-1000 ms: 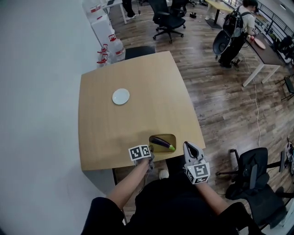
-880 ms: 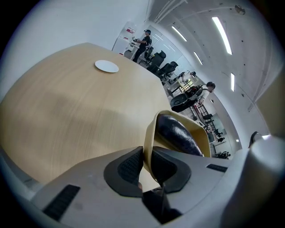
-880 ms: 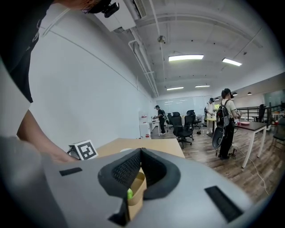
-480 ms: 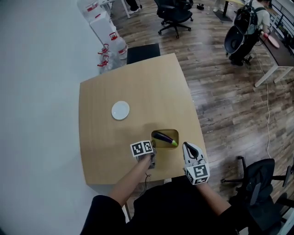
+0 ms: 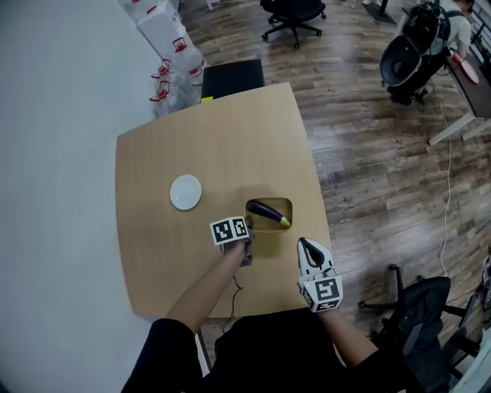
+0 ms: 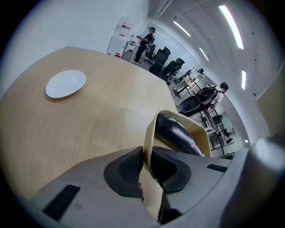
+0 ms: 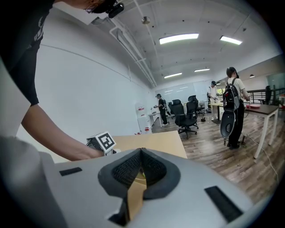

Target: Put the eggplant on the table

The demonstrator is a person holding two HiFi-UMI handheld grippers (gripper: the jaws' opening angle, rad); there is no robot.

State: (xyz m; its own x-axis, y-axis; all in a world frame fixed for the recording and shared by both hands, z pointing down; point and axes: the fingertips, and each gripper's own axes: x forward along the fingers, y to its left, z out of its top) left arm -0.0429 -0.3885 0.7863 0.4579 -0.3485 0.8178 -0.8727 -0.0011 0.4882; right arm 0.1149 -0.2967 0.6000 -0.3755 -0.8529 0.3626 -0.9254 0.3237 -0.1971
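From the head camera I can't see the jaws of my left gripper [image 5: 242, 244]. Its marker cube covers them, along with the near left rim of the tan oval plastic bowl [image 5: 270, 201]. In the left gripper view, the far end of the dark purple eggplant [image 6: 177, 133] drops out of sight behind the bowl's wall. The right gripper [image 7: 141, 151] blocks most of its own view, and I can't tell what the tan sliver below its tips is. The person in a pale top [image 5: 460, 19] is cut off by the top edge.
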